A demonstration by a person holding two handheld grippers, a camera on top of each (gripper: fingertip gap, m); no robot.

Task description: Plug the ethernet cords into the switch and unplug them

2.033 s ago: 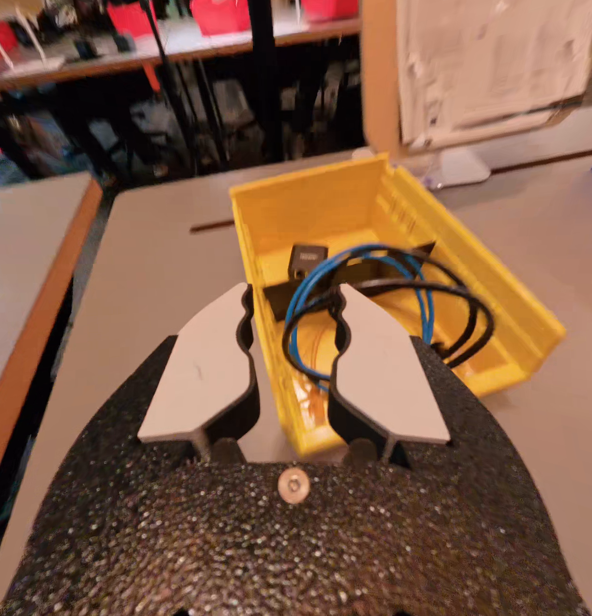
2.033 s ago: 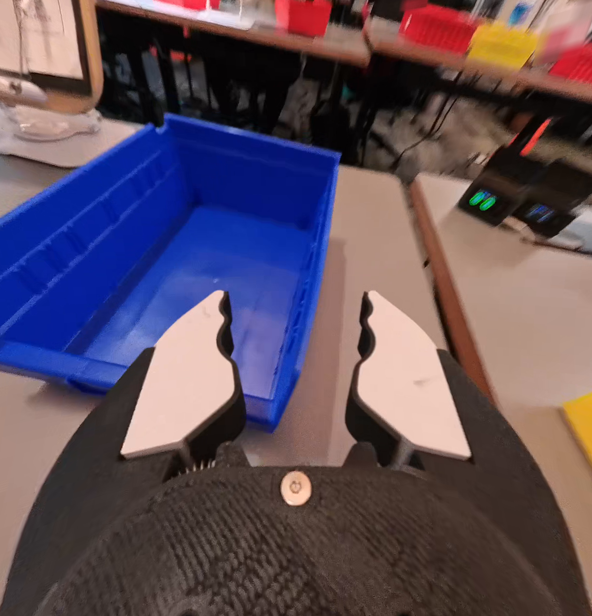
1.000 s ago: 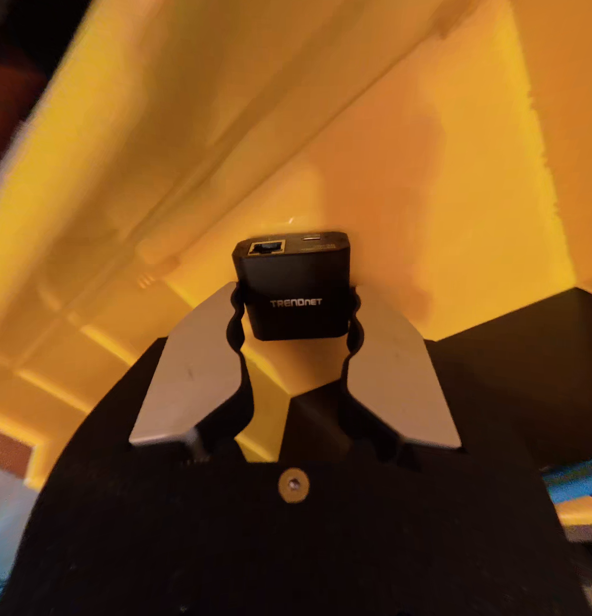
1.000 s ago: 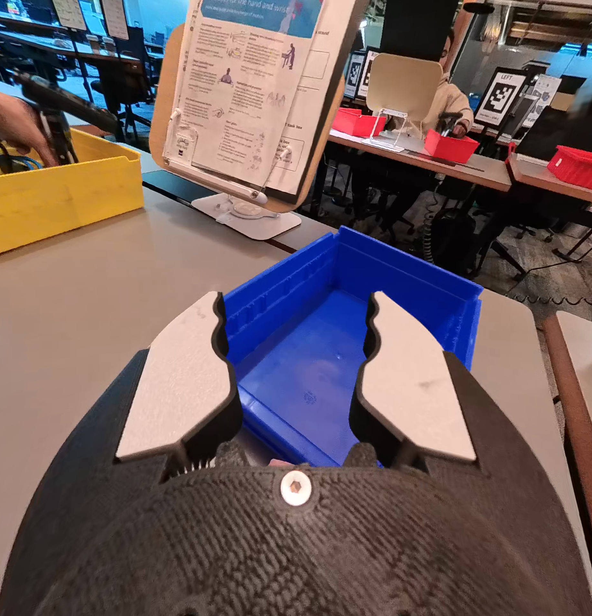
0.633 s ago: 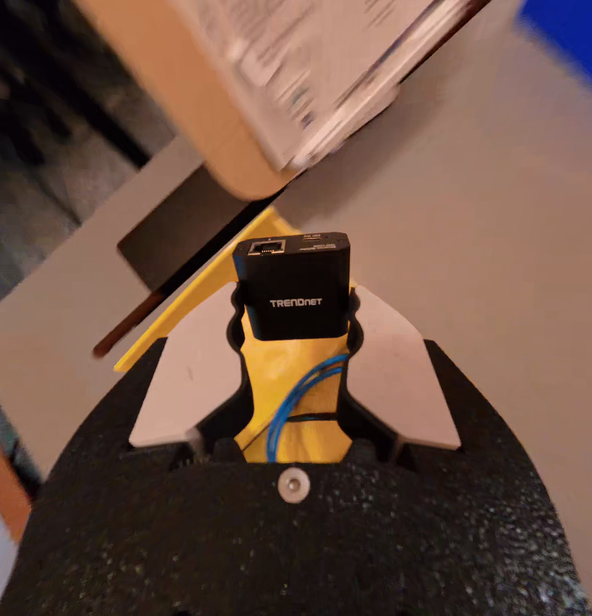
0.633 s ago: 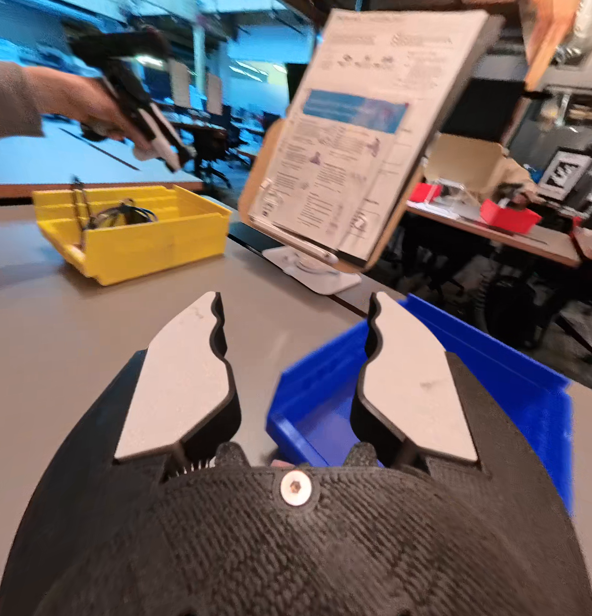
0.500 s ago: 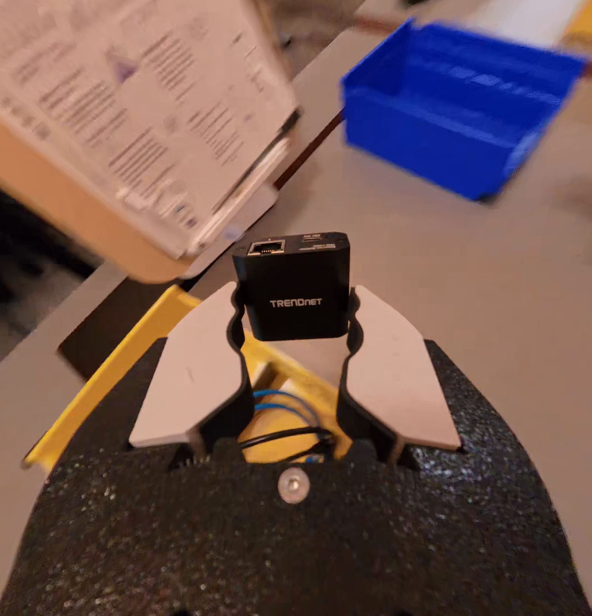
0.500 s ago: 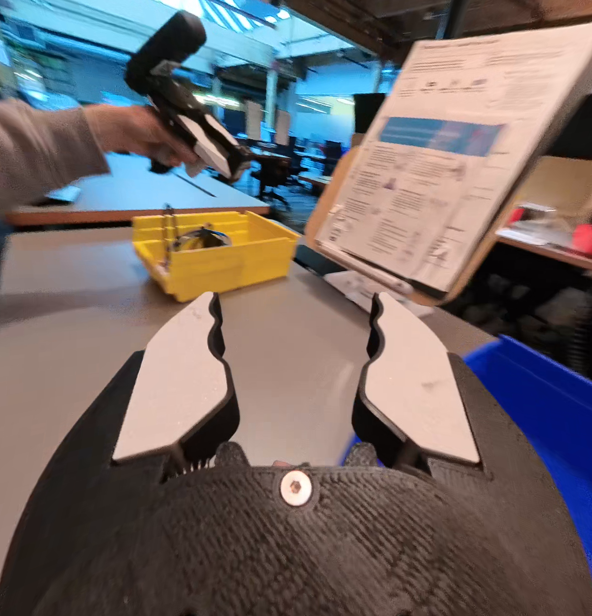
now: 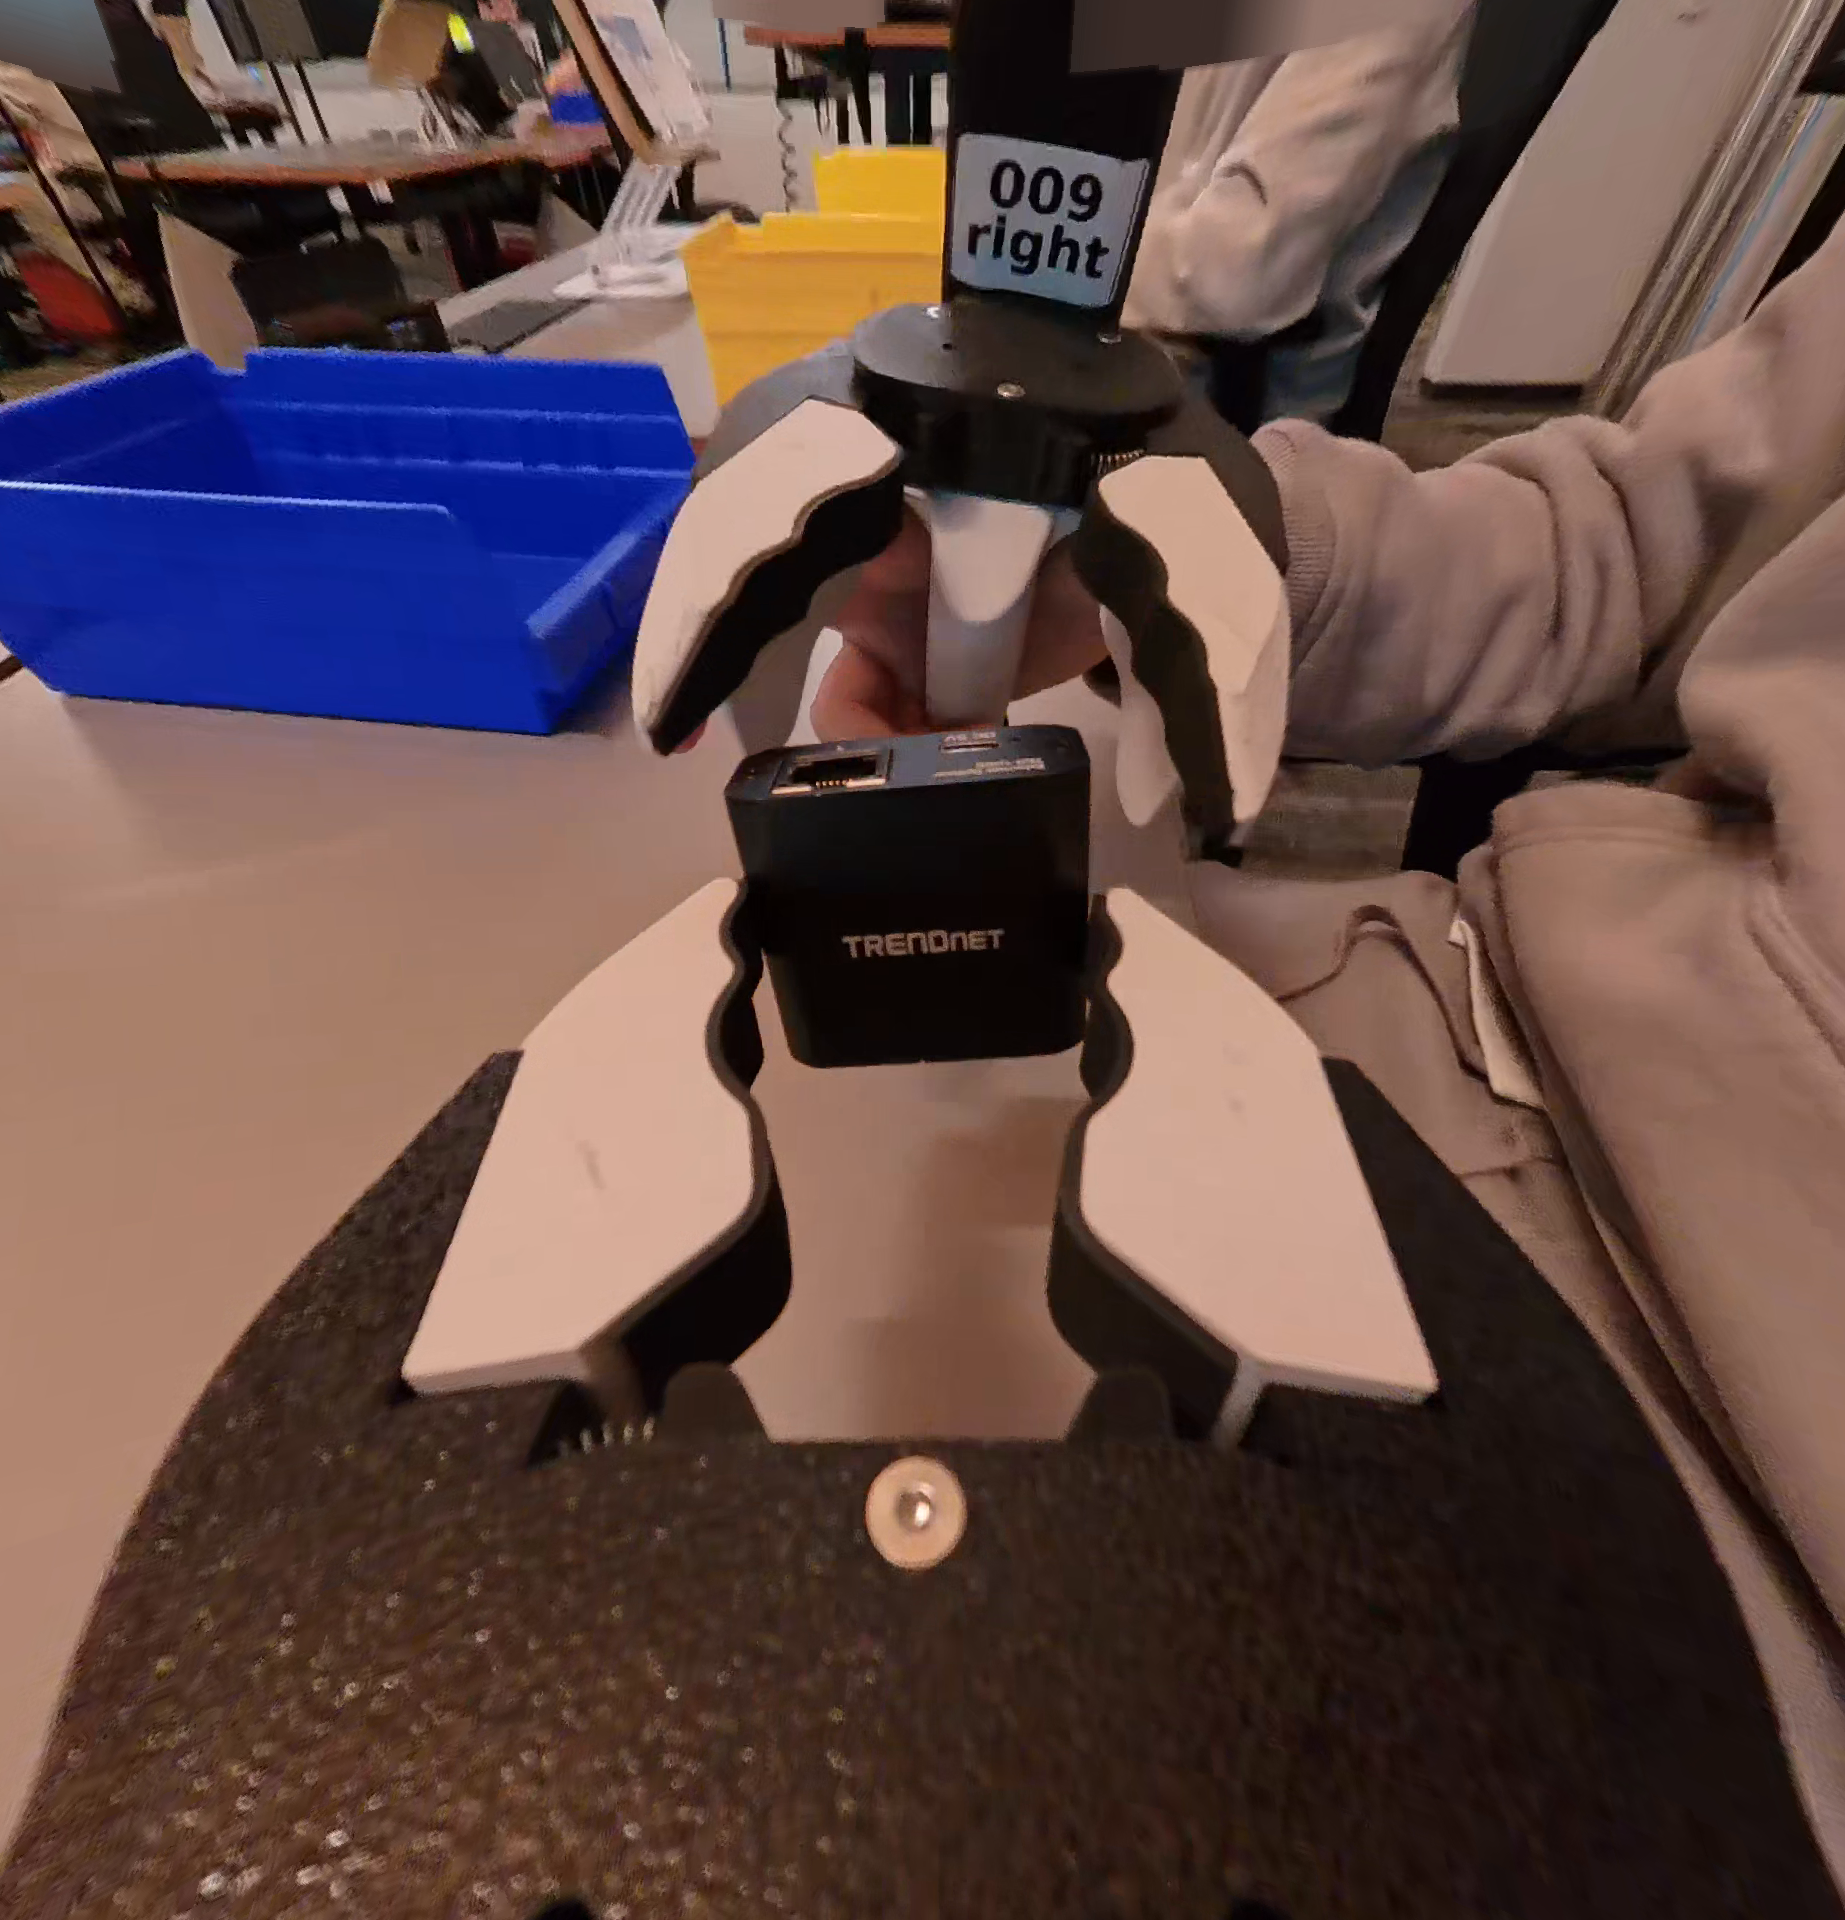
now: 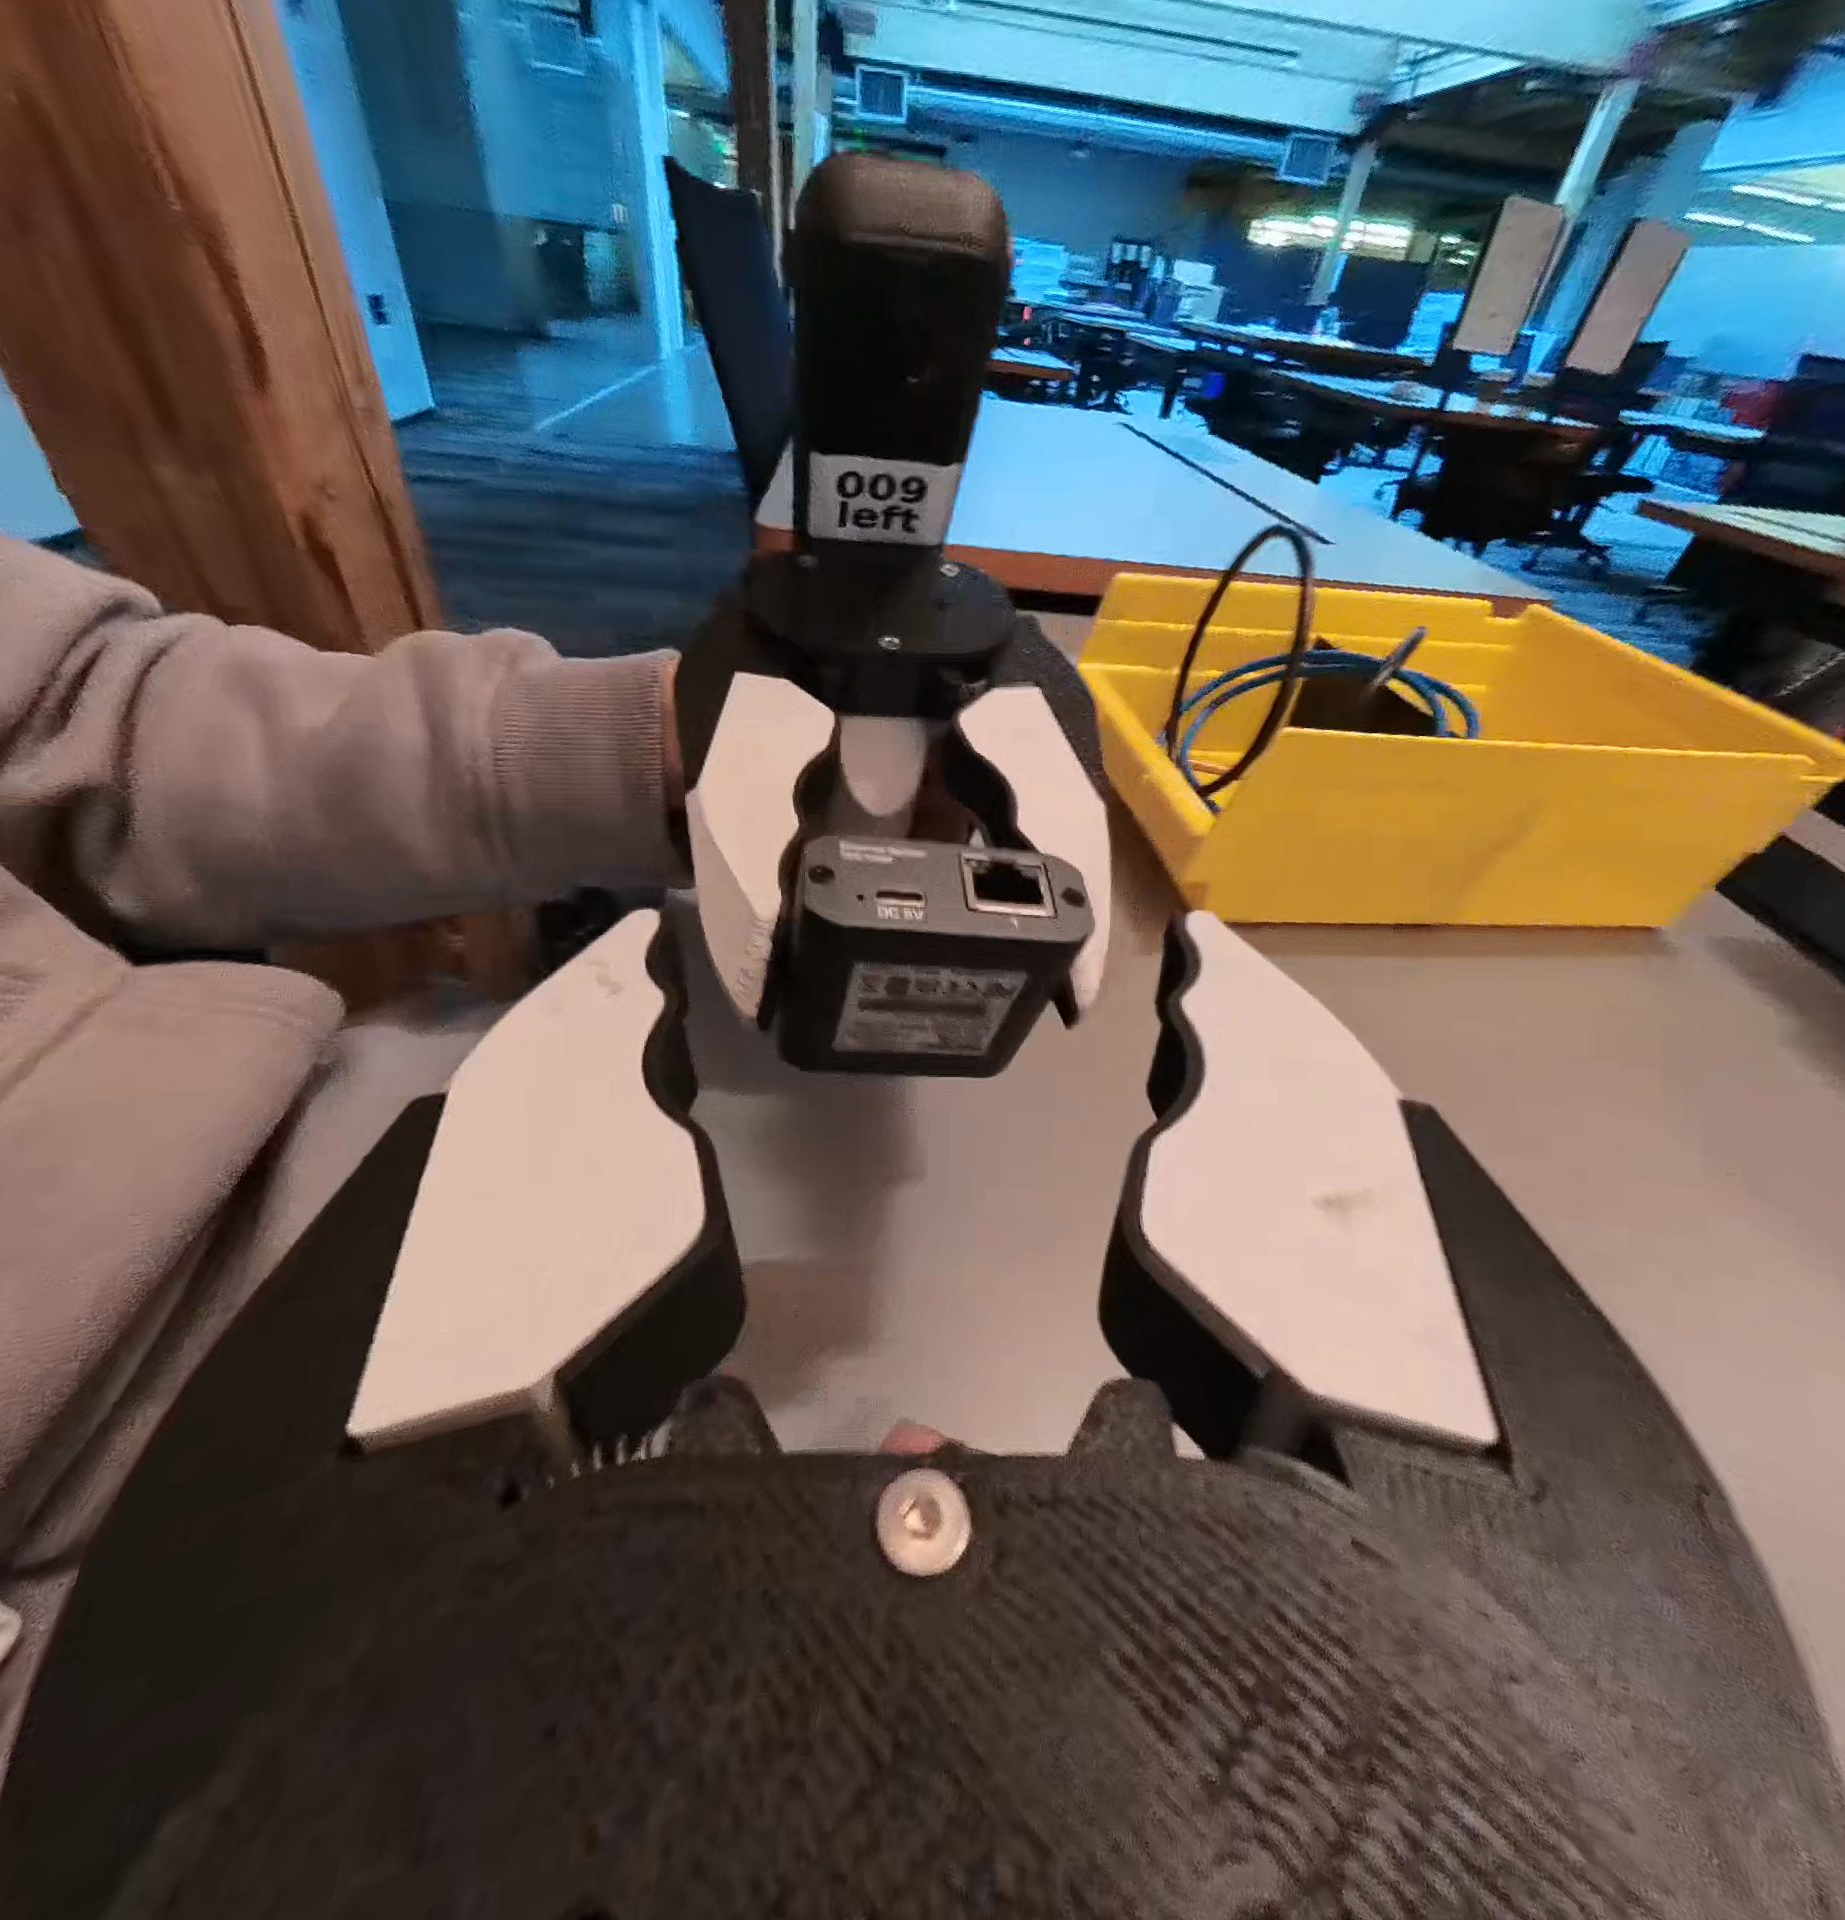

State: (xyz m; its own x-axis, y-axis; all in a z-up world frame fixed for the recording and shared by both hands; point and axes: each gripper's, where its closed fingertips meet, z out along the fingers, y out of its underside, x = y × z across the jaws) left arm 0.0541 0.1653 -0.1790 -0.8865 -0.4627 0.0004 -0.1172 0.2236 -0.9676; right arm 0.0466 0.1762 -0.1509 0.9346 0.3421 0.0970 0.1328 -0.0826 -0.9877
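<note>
Since 0.5 s ago I've swung both grippers round to face each other over the table (image 9: 222,935). My left gripper (image 9: 923,935) is clamped on the black switch (image 9: 923,914), held off the table, port end pointing at the right gripper (image 9: 939,769). Right gripper's fingers are spread apart, empty, tips just beside the switch's port end. 2 cords, blue cord (image 10: 1313,665) and black cord (image 10: 1250,644), sit in the yellow bin (image 10: 1469,831). Blue bin (image 9: 274,571) sits behind.

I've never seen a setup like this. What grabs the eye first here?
Front and centre, the left tongs clamp a small black switch above the grey table, while the right tongs face it, open and empty. Behind sit a yellow bin with looped cords and a blue bin.
</note>
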